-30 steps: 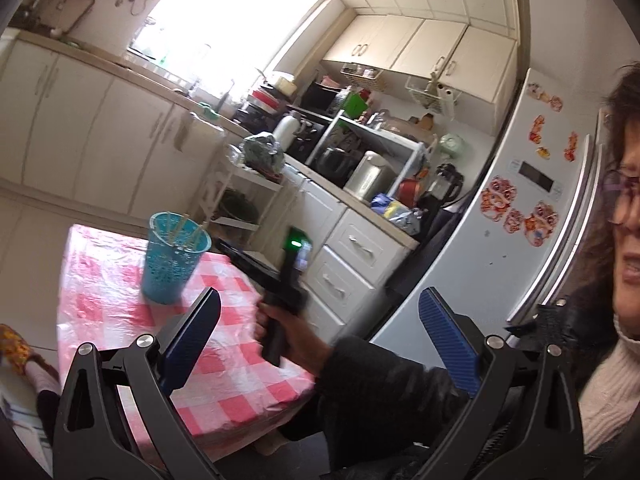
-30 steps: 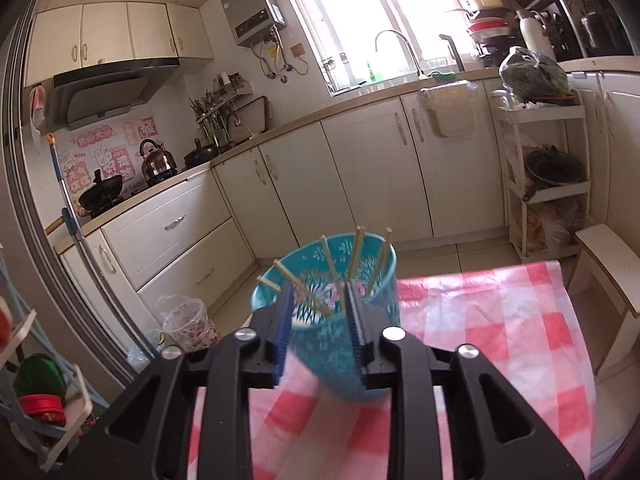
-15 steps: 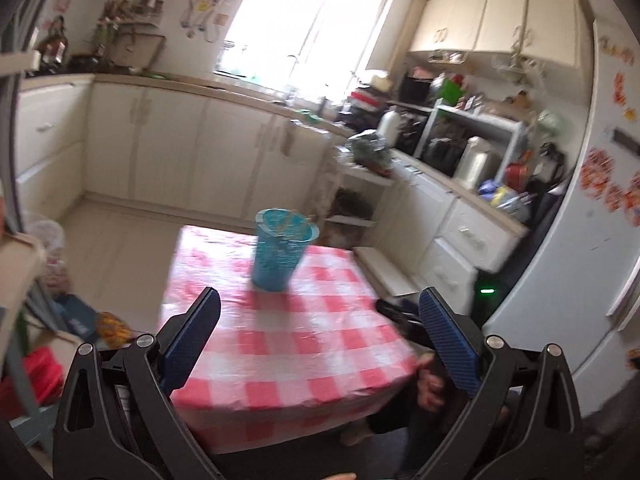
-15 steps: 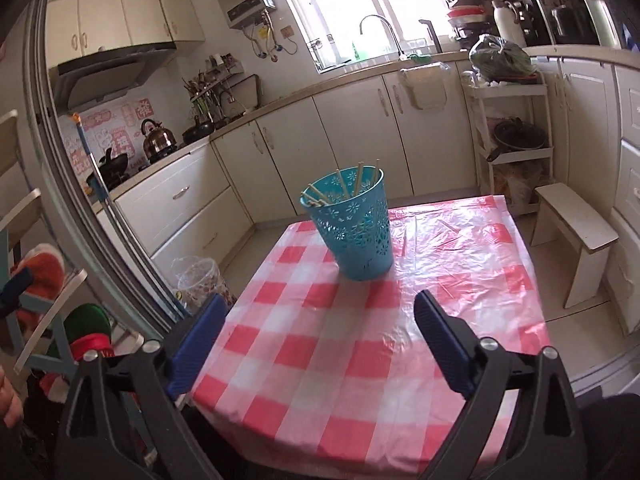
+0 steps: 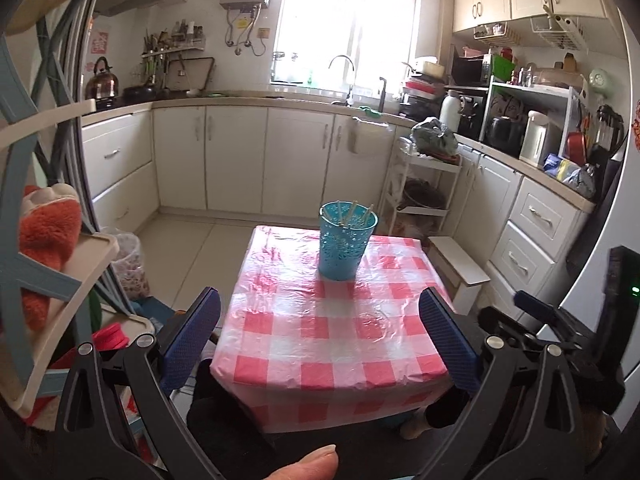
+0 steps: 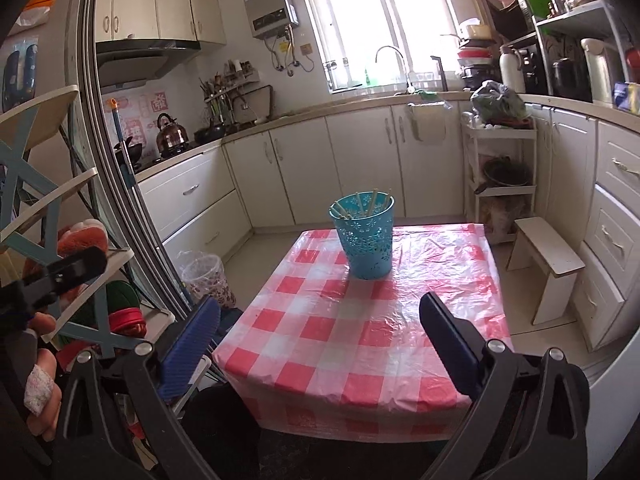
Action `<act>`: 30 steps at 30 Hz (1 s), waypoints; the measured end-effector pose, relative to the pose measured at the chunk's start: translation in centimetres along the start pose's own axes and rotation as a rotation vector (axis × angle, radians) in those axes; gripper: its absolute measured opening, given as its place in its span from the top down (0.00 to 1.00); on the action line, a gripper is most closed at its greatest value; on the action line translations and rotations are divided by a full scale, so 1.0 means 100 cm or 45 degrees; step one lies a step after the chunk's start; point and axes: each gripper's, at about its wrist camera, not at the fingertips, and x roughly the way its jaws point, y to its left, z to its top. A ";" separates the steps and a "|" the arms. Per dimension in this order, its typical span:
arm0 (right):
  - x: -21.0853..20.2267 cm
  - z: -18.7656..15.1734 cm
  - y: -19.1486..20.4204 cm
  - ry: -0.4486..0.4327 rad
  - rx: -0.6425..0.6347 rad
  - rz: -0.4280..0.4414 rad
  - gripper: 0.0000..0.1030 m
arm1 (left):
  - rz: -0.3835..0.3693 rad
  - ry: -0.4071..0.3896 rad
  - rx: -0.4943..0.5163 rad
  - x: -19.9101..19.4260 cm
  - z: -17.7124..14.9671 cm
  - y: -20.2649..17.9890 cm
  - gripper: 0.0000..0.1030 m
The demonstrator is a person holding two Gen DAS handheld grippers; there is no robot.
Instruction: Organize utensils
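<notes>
Left gripper [image 5: 320,334]: jaws stood wide apart, nothing between the pads; held back from the near edge of the checked tablecloth [image 5: 320,344].

Right gripper [image 6: 320,334]: jaws wide apart after having just been opening, nothing between them; likewise short of the near table edge.

Teal perforated basket [image 6: 363,236]: stood upright, ahead of both grippers and well apart from them, toward the far end of the table, slightly right of centre from the right gripper.

Chopsticks [image 6: 374,201]: several pale sticks leaned inside the basket, tips above the rim. Judged light, stiff, thin and apt to roll or slip; best pinched across the exposed upper shaft. Basket judged light and easily tipped.

Table surface otherwise showed no loose utensils; sorting appeared finished.
</notes>
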 end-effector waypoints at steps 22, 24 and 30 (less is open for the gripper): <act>-0.051 -0.024 0.022 -0.068 0.000 0.012 0.07 | 0.085 -0.028 0.034 -0.039 -0.003 -0.020 0.07; -0.051 -0.025 0.022 -0.066 0.002 0.014 0.07 | 0.085 -0.026 0.037 -0.040 -0.003 -0.021 0.07; -0.051 -0.025 0.023 -0.069 0.001 0.013 0.07 | 0.093 -0.024 0.054 -0.040 -0.004 -0.025 0.07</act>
